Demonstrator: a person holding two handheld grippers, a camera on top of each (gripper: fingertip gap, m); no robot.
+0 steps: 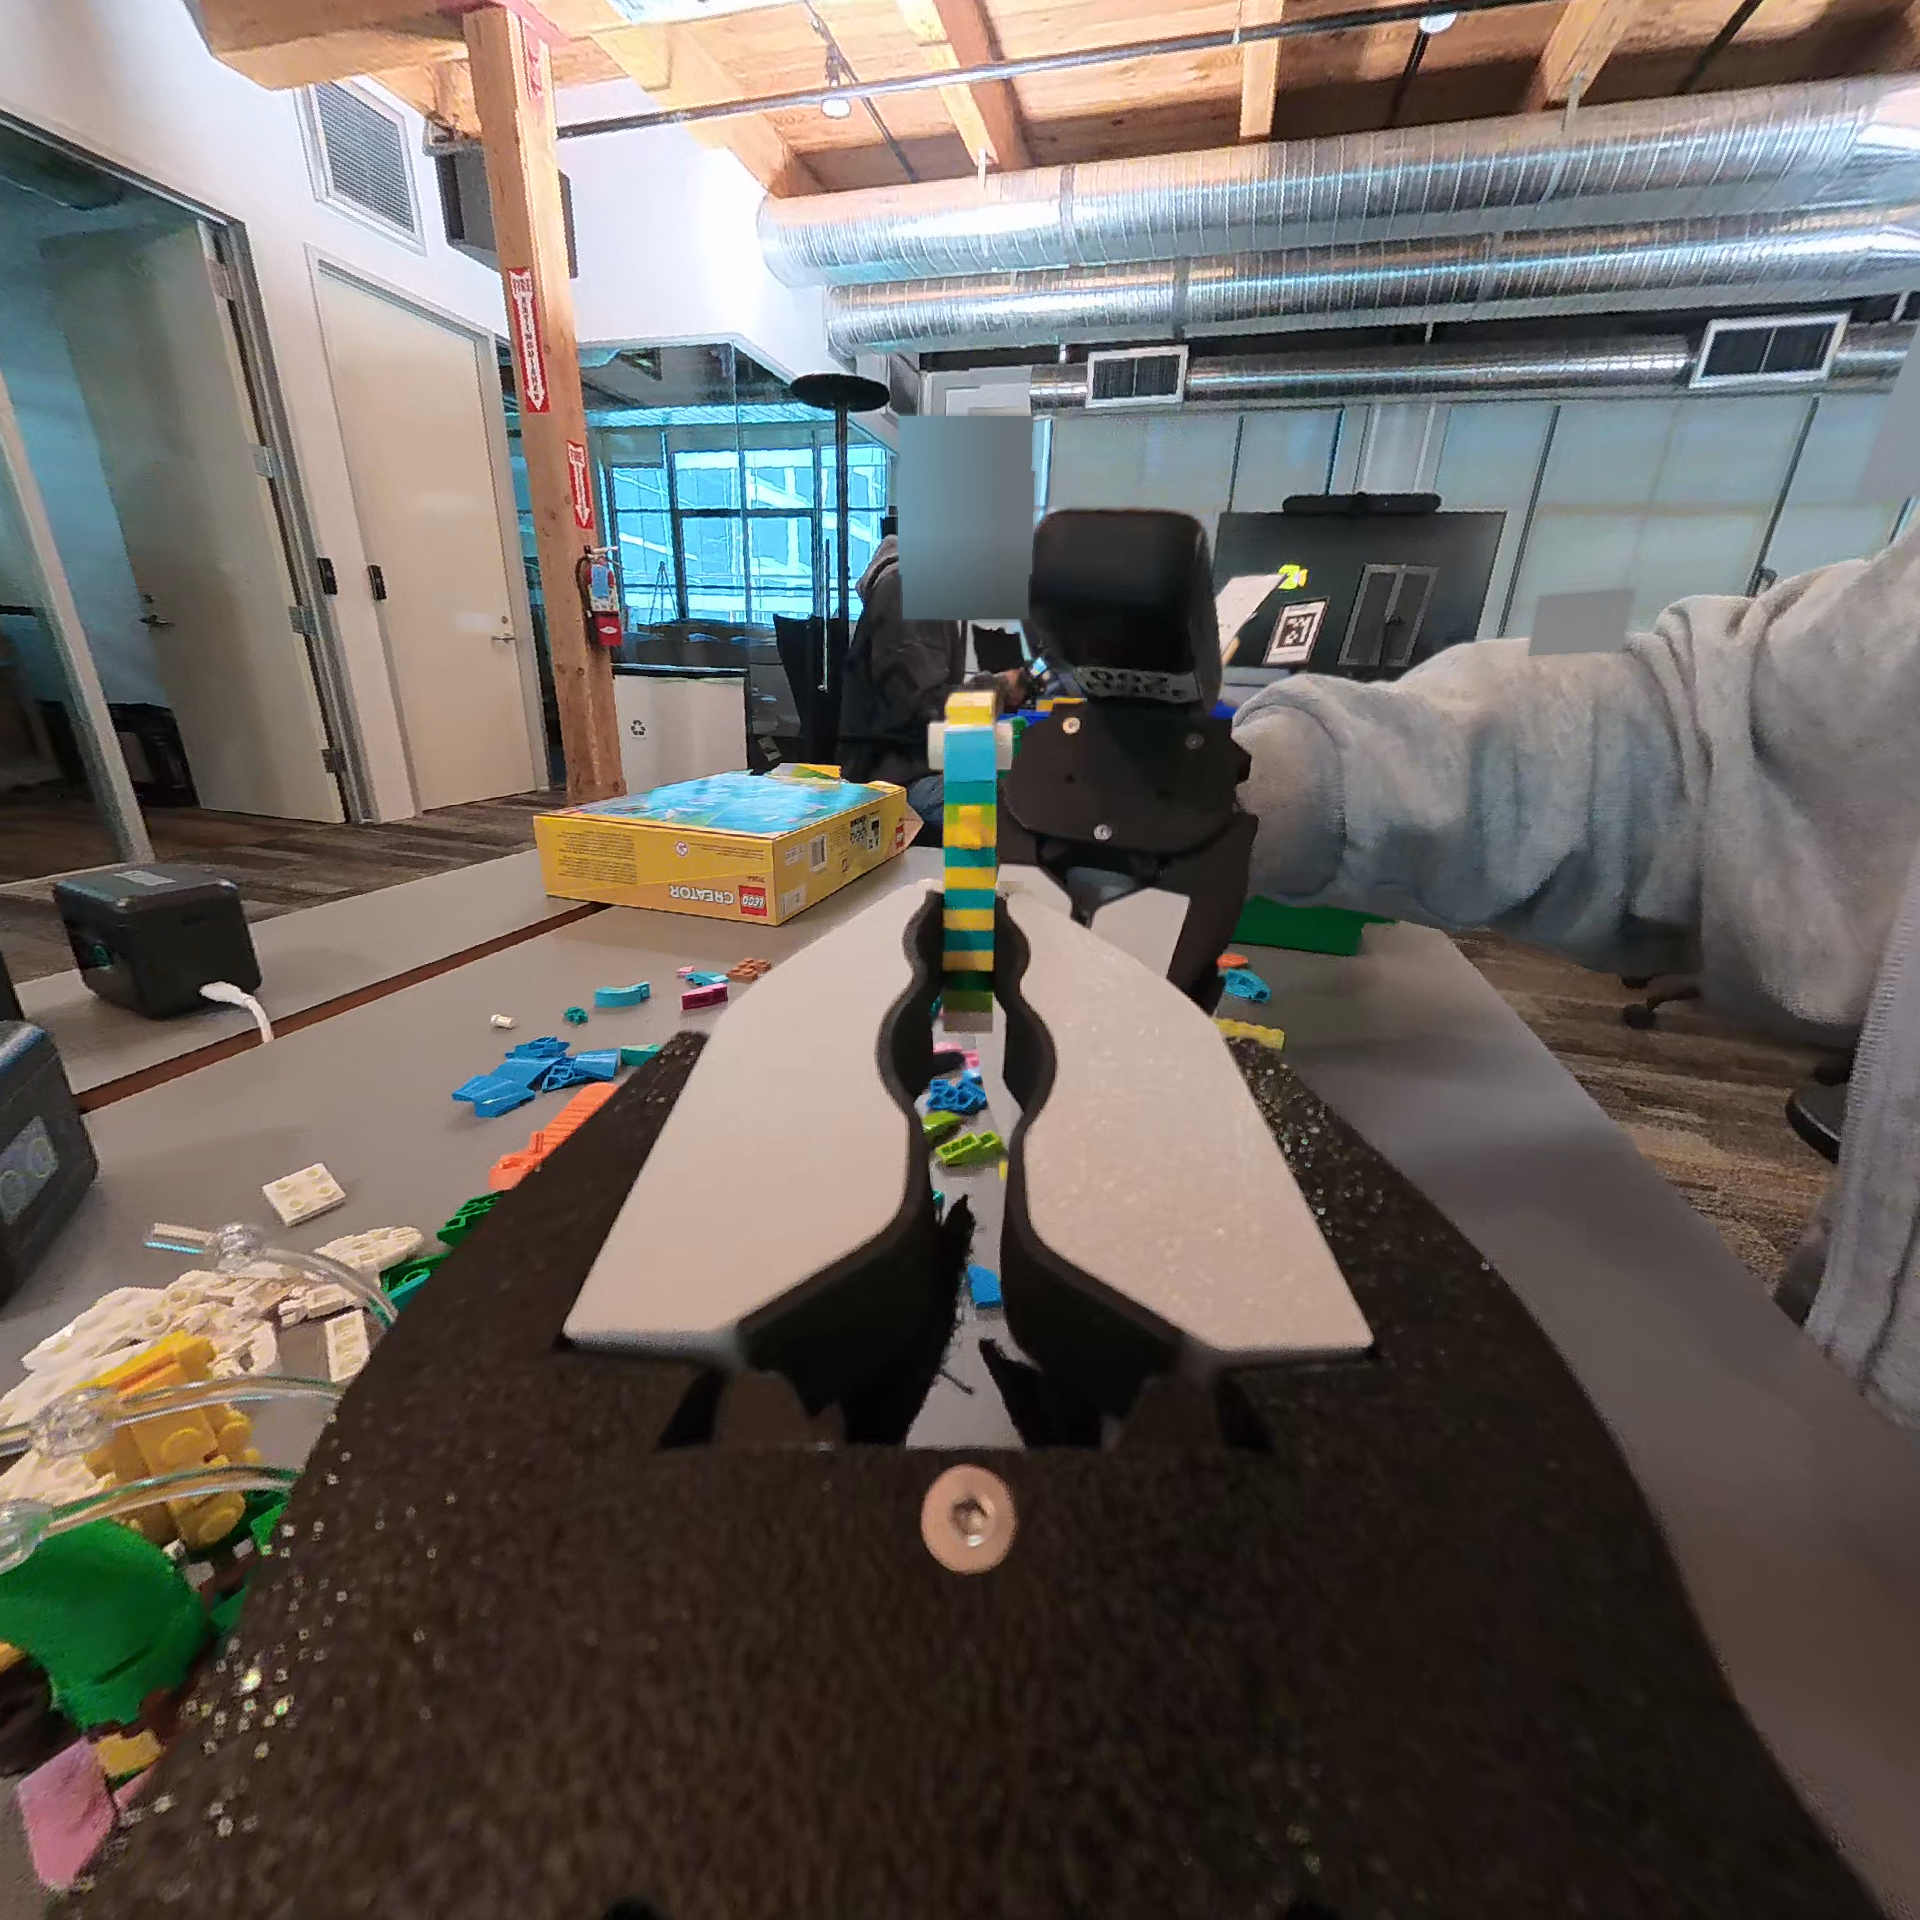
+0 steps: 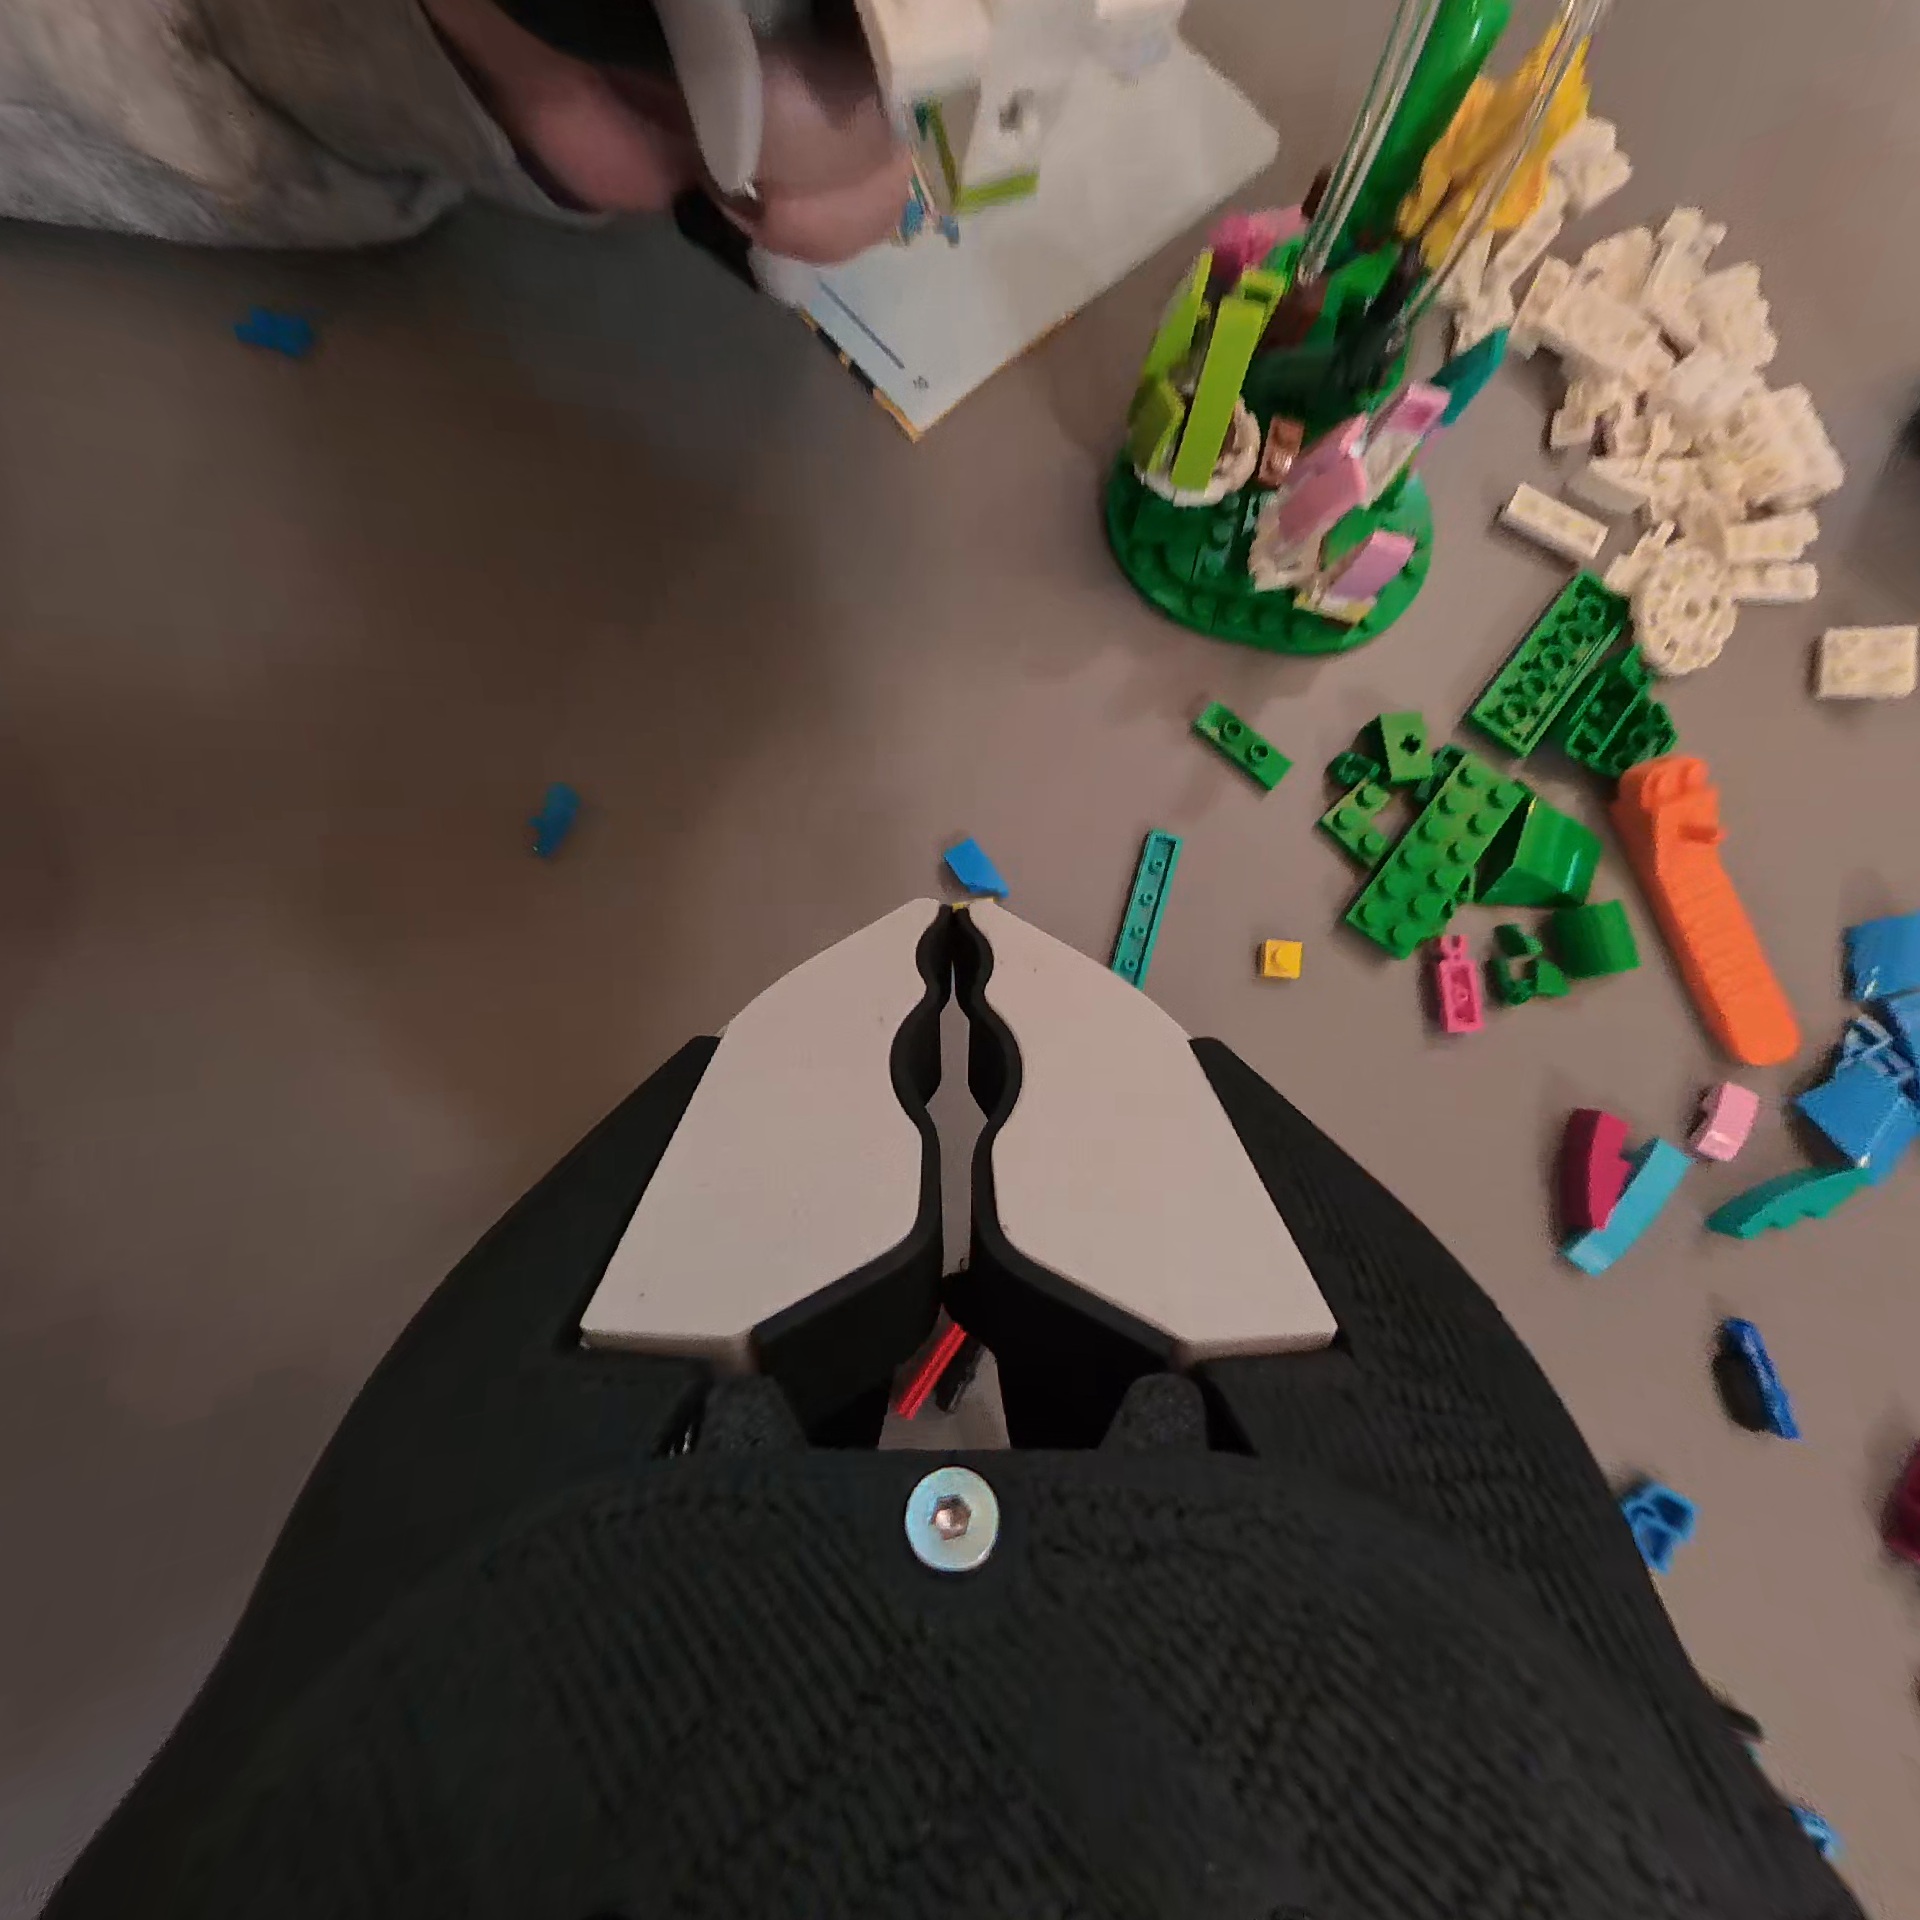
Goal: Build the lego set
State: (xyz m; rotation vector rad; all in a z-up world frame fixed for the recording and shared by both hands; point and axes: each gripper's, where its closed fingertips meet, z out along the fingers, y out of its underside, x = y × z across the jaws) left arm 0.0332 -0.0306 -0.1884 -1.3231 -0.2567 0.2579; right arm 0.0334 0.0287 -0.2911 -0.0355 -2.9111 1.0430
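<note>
My left gripper (image 1: 968, 914) is shut on a tall thin stack of teal, yellow and green bricks (image 1: 968, 821) and holds it upright above the grey table (image 1: 343, 1101). My right gripper (image 1: 1143, 945) hangs just behind the stack, fingers pointing down, on a grey-sleeved arm (image 1: 1558, 769). In the right wrist view the right gripper (image 2: 958, 912) looks down at the table with its jaws closed; a sliver of a small yellow piece (image 2: 961, 906) shows between the tips. A round green flower model (image 2: 1268, 540) stands at the upper right.
Loose bricks lie to the right: green ones (image 2: 1444, 842), a white pile (image 2: 1662, 395), an orange brick separator (image 2: 1704, 914), a teal plate (image 2: 1145, 906), a yellow stud plate (image 2: 1280, 958). An instruction booklet (image 2: 997, 291) lies ahead. A yellow box (image 1: 717, 847) sits at the table's far side. My hands' fingertips stand some 12 cm from each other.
</note>
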